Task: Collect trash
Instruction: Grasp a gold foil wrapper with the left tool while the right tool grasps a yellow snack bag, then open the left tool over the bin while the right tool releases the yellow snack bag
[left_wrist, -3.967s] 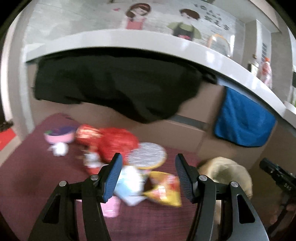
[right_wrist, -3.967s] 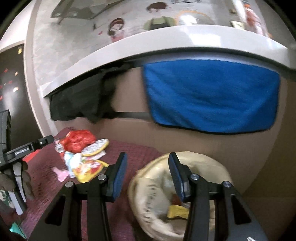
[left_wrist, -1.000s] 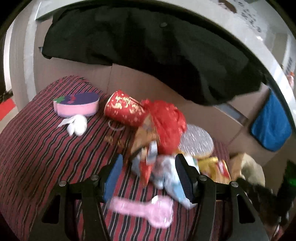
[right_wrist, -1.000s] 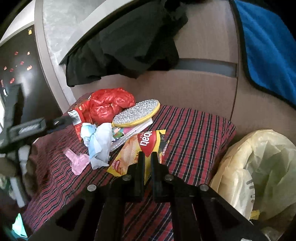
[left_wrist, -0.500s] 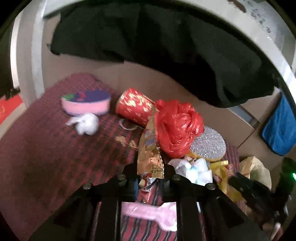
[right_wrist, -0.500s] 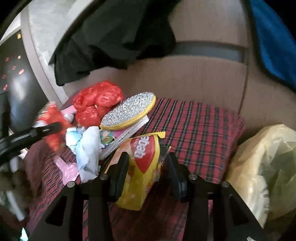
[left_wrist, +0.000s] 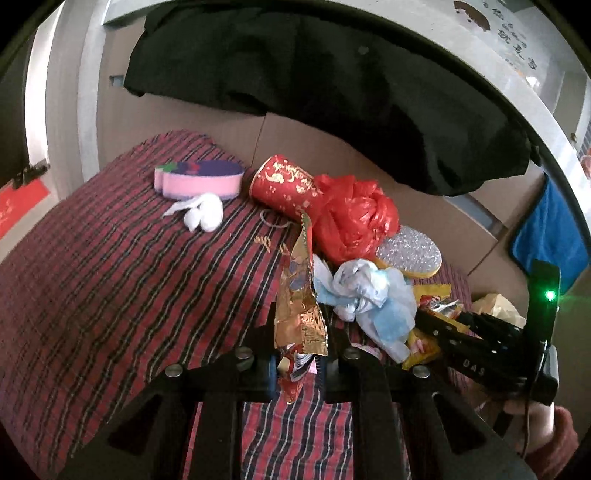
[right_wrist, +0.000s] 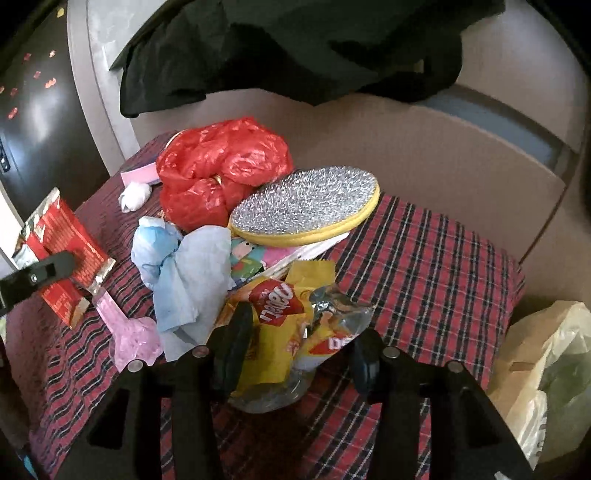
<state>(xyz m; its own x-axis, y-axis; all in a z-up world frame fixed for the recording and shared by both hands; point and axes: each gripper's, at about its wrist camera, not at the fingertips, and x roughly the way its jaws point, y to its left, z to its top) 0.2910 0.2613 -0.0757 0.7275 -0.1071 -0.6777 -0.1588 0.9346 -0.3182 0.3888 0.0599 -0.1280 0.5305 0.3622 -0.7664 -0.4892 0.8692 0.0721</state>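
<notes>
Trash pile sits on a red plaid cloth (right_wrist: 436, 258). Left gripper (left_wrist: 297, 360) is clenched on a red-and-gold foil wrapper (left_wrist: 301, 306); the wrapper stands up out of the jaws, its lower end crumpled between the pads. In the right wrist view the same wrapper (right_wrist: 64, 254) shows at far left, pinched by a black finger. Right gripper (right_wrist: 295, 354) has its jaws spread wide, just been opening, with a yellow snack bag (right_wrist: 284, 325) between the fingers; pads don't clearly press on it, so released, bag resting on the cloth.

Just beyond the right gripper: crumpled light-blue tissue (right_wrist: 184, 273), to the left of the bag. Beyond that a silver glitter oval pad with yellow rim (right_wrist: 306, 205), propped on flat pink packaging. A red plastic bag (right_wrist: 221, 166) bunched up behind it. Pink plastic piece (right_wrist: 129, 332) lies left of the right gripper.

Beyond the left gripper: red paper cup (left_wrist: 286, 184) on its side touching the red bag, pink-and-purple sponge (left_wrist: 201, 181) farther left, white tissue wad (left_wrist: 201, 214) just in front of it. Yellowish trash bag (right_wrist: 546, 369) hangs off the right edge of the cloth. Black garment (left_wrist: 332, 81) drapes above.
</notes>
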